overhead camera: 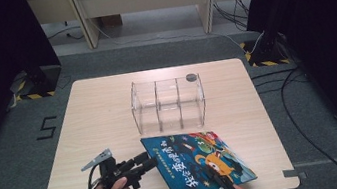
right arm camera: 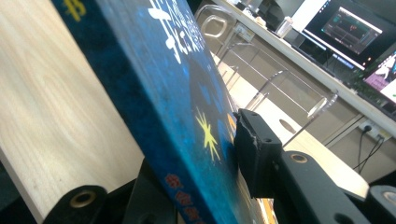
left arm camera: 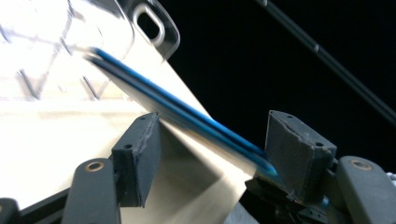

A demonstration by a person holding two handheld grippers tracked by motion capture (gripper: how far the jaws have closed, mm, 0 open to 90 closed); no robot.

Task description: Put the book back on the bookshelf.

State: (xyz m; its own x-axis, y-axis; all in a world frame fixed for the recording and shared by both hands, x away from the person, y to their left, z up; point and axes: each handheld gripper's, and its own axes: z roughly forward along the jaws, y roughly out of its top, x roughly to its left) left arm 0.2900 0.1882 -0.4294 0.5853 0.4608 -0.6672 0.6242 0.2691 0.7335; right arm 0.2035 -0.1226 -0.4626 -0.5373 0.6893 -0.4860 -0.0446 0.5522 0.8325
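Here, book [overhead camera: 197,161] clamped in right tool [overhead camera: 222,183], beside left tool [overhead camera: 147,162].

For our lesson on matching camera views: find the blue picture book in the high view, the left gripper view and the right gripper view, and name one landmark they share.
High view: blue picture book lies near the table's front edge, right of middle.
Left gripper view: seen edge-on, slanting from upper left to lower right between the black jaws.
Right gripper view: its cover runs from upper left to the bottom, clamped.
Shared landmark: clear acrylic rack behind the book.
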